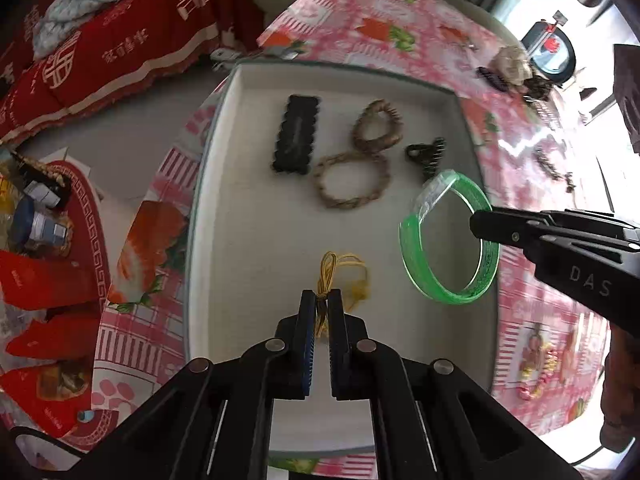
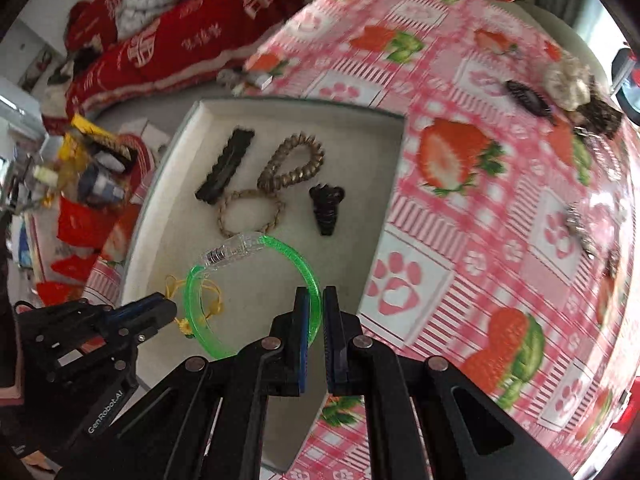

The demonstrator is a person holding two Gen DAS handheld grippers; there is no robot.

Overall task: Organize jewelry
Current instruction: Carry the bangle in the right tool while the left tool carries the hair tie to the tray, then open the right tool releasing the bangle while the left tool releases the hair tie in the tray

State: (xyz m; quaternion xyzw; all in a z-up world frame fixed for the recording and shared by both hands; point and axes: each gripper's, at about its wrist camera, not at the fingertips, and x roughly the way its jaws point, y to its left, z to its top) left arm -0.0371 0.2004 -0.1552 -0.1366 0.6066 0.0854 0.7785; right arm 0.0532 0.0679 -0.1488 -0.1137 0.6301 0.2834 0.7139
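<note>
Covering the table is a big pink cloth with strawberries and paw prints (image 2: 460, 152). On it sits a wide white tray with low walls (image 1: 224, 184).

Inside the tray lie a black wavy-edged hair clip (image 1: 295, 134), two brown braided rope rings (image 1: 352, 168) that touch each other, and a small black claw clip (image 1: 426, 154).

The right gripper (image 2: 316, 300) is clenched on the rim of a bright green see-through plastic bangle (image 1: 448, 240). The bangle hangs over the right side of the tray, near the tray wall. It stands tilted on its edge, with its clear chunky end (image 2: 232, 250) pointing toward the braided rings. Its round hole faces sideways, toward the other gripper.

The left gripper (image 1: 322, 300) is clenched on a thin yellow string loop (image 1: 340, 272). The string hangs over the near part of the tray. Its long way runs straight out from the fingers, toward the far side of the tray.

What could go wrong: the string is very thin, so it could slip out of the pads. In the right wrist view the string shows through the bangle's hole, so the two may get tangled if they come down too close. The bangle is smooth and held by only a little bit of rim. It could swing, drop, and roll into the claw clip or off the tray.

More small pieces (image 2: 568, 92) wait on the cloth, well apart from the tray.
</note>
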